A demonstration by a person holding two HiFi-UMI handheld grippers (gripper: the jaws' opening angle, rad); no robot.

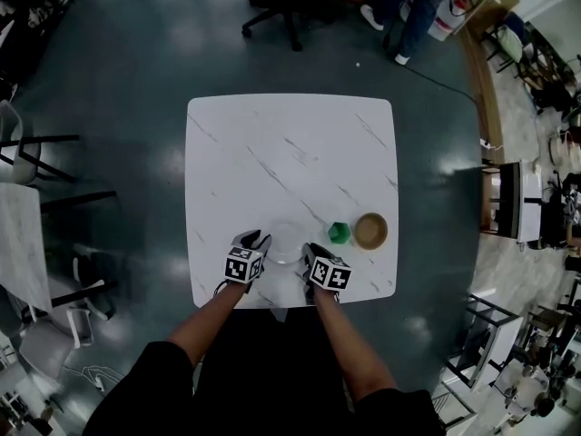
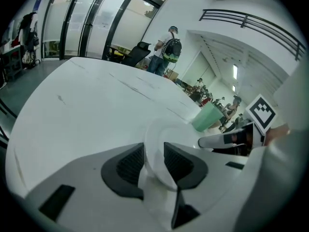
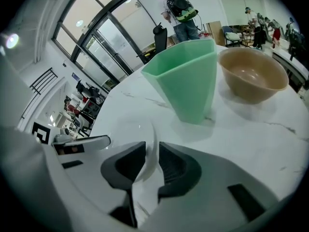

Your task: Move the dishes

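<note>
A white plate (image 1: 286,242) lies flat on the white marble table (image 1: 272,143), close to its near edge. My left gripper (image 1: 259,240) is at the plate's left rim. In the left gripper view its jaws (image 2: 154,161) straddle the plate's rim (image 2: 161,129) with a little slack, so it is open. My right gripper (image 1: 314,251) is at the right rim. In the right gripper view it (image 3: 152,163) is shut on the thin rim of the plate (image 3: 145,144). A green cup (image 1: 339,233) and a tan bowl (image 1: 370,231) stand just right of the plate.
The green cup (image 3: 186,81) and the tan bowl (image 3: 251,74) stand close ahead of my right gripper. Chairs (image 1: 54,162) stand left of the table and an office chair (image 1: 272,7) beyond it. A person with a backpack (image 2: 166,50) stands far off.
</note>
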